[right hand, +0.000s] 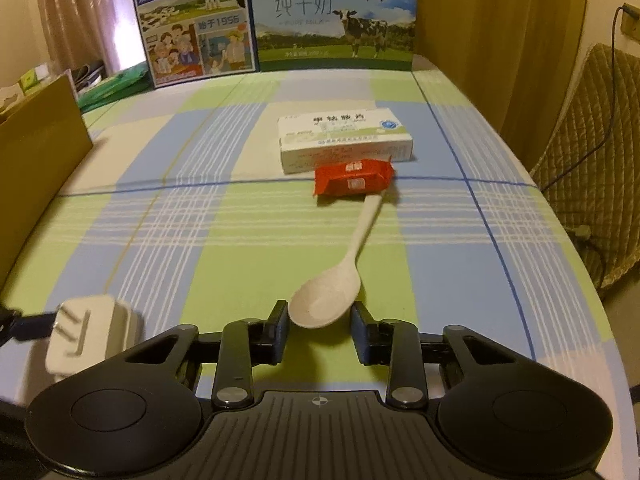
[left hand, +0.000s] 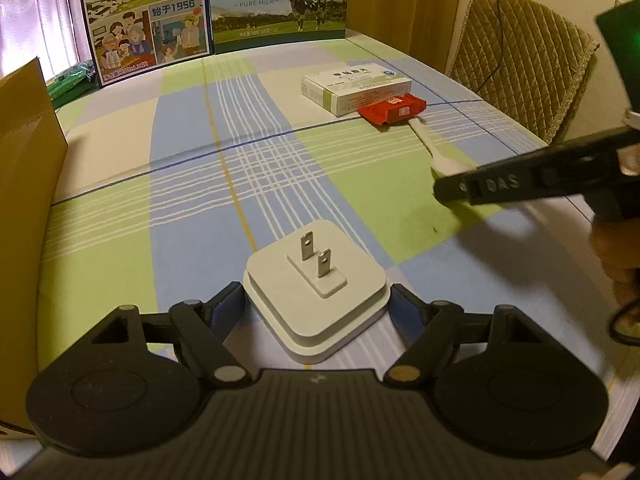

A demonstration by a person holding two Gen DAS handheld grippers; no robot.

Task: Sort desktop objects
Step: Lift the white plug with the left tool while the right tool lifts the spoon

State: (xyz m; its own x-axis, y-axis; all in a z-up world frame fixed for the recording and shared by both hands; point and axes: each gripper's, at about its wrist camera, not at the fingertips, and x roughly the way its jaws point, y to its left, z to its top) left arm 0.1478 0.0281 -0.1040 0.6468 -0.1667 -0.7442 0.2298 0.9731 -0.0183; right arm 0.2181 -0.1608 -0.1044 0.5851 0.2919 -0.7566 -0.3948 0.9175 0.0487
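We are working two tools at once over the checked tabletop [right hand: 460, 240], taking the red packet [right hand: 353, 179] as our landmark. Well in front of the packet and off to its left, our left tool [left hand: 318, 300] is spread wide, fingers flanking the white plug [left hand: 318, 300] without pressing it; the plug is lying on its back, its two metal prongs pointing up, so the flat rounded sides are what the pads can reach. It is a hard, glossy, square block with softened corners, and we judge it will need a firm squeeze to avoid slipping.

Directly in front of the packet, our right tool [right hand: 319, 316] is standing released around the bowl of the white spoon [right hand: 340, 280]. The spoon is running from the packet toward us, its handle tip tucked against or under the packet's edge; we cannot tell which. It is thin, matte plastic, the bowl shallow and oval, so pinching across the bowl looks surest.

Just behind the packet, touching it, the pill box [right hand: 346, 138] is resting flat: crisp printed cardboard. The packet itself is a crinkly, shiny foil wrapper. Far behind it, two milk cartons [right hand: 336, 20] are standing upright. Nothing looks sorted yet.
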